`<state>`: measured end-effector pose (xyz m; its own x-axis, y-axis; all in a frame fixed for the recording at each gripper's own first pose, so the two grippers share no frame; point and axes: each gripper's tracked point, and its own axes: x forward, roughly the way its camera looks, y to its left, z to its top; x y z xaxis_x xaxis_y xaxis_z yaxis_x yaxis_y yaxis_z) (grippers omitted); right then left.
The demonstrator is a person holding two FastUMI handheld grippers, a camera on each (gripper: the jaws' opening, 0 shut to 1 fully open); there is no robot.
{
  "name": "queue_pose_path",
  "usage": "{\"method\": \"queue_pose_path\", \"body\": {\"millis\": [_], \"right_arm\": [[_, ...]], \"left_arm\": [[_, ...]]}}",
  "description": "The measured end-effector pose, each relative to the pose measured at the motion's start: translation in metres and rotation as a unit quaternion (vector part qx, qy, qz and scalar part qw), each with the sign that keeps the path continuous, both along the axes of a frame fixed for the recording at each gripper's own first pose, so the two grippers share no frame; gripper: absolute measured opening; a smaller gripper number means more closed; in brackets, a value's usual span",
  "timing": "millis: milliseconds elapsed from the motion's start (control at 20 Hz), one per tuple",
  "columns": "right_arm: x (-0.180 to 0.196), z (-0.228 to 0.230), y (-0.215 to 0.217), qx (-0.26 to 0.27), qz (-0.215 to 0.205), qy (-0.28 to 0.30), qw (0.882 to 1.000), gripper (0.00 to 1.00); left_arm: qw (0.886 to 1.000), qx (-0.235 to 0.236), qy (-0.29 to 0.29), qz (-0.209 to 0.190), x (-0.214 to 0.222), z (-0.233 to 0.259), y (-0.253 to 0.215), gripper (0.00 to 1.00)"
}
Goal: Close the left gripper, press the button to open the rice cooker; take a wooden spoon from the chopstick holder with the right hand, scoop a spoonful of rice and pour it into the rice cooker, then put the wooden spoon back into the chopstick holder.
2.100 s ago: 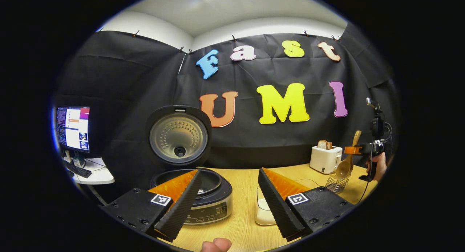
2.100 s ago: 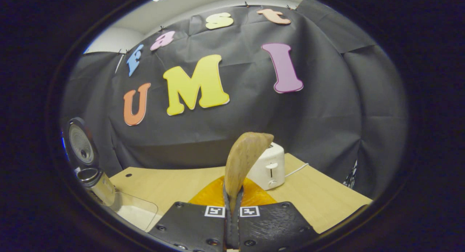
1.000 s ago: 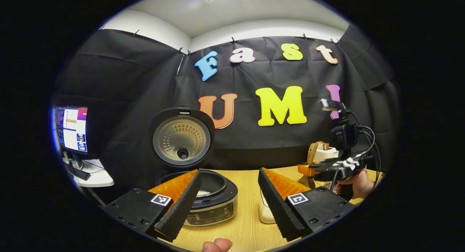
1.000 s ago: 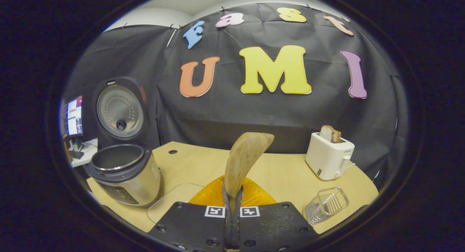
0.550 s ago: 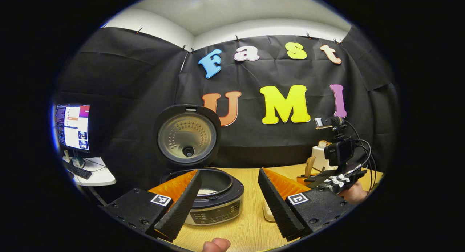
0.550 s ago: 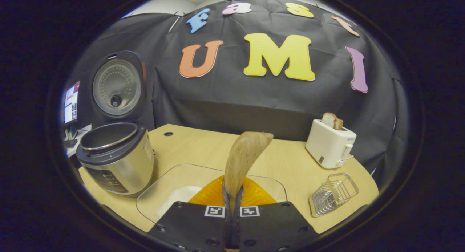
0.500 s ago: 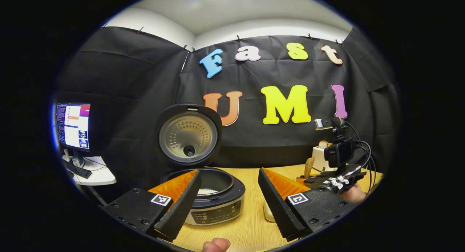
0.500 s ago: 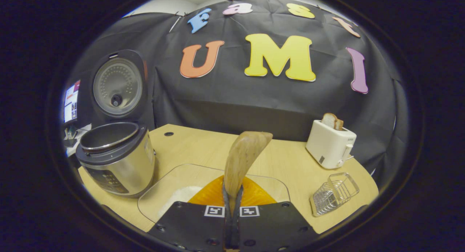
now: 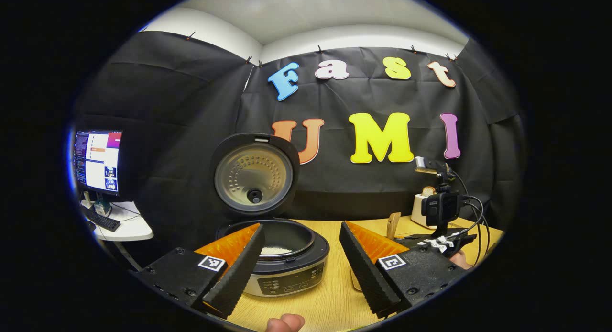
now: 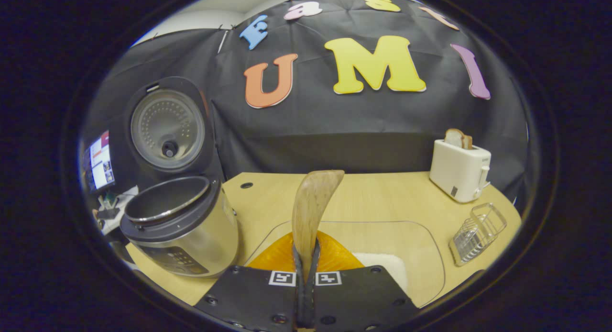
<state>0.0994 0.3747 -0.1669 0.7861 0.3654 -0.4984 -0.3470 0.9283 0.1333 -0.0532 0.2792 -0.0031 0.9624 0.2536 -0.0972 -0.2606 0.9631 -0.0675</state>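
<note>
Right gripper pinching wooden spoon, now lower over clear rice container, left gripper unchanged, spread before open rice cooker.

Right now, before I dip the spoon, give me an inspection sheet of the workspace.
Surface: wooden table, bare between items.
Job's things: rice cooker lid up, some rice in pot; wooden spoon upright in right gripper; clear rice container below it; wire chopstick holder lying on its side.
Clutter: toaster with bread.
Grippers: left gripper open near the cooker; right shut on the spoon handle.
Cables: black cables on the right gripper rig.
Surroundings: monitor on a side desk, black cloth wall.
</note>
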Motion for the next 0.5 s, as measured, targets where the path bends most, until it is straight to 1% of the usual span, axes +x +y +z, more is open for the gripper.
{"method": "queue_pose_path", "body": {"millis": [250, 350, 500], "right_arm": [[-0.0002, 0.0031, 0.0076, 0.079, -0.017, 0.043, 0.996, 0.00], [0.0008, 0.0042, 0.0090, 0.121, -0.030, 0.067, 0.990, 0.00], [0.0022, 0.0046, 0.0060, 0.166, -0.054, 0.089, 0.981, 0.00]], "left_arm": [[1.000, -0.004, 0.000, 0.011, -0.0037, -0.0008, 0.0095, 1.00], [1.000, -0.009, -0.001, 0.011, -0.0023, -0.0023, 0.0116, 1.00], [1.000, -0.013, 0.007, 0.011, -0.0015, -0.0074, 0.0116, 1.00]]}}
